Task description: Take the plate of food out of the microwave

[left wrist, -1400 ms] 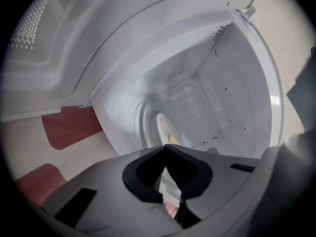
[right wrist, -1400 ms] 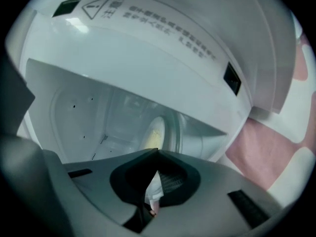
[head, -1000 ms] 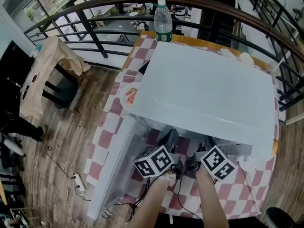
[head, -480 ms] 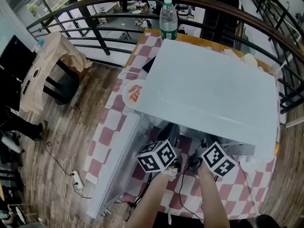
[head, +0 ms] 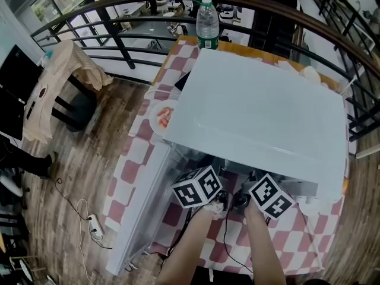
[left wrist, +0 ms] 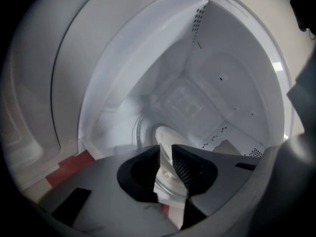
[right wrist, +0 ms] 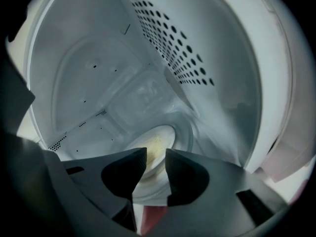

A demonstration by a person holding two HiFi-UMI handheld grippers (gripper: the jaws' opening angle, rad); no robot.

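The white microwave (head: 255,111) stands on the checked table with its door (head: 139,206) swung open to the left. Inside, a white plate (right wrist: 157,147) with yellowish food sits on the glass turntable (right wrist: 190,132); the left gripper view also shows the plate (left wrist: 165,131). Both grippers are at the cavity's mouth, side by side, their marker cubes showing below the microwave's front edge. My left gripper (left wrist: 166,149) is opening, with a narrow gap and nothing pressed between the pads. My right gripper (right wrist: 156,157) is opening wider, and the plate lies beyond its tips.
Another plate (head: 161,117) with reddish food lies on the table at the microwave's left side. A water bottle (head: 207,24) stands behind the microwave by the railing. A chair draped with cloth (head: 59,82) stands on the wooden floor to the left.
Both marker cubes have edged a little closer to the microwave's front. The view itself has shifted slightly.
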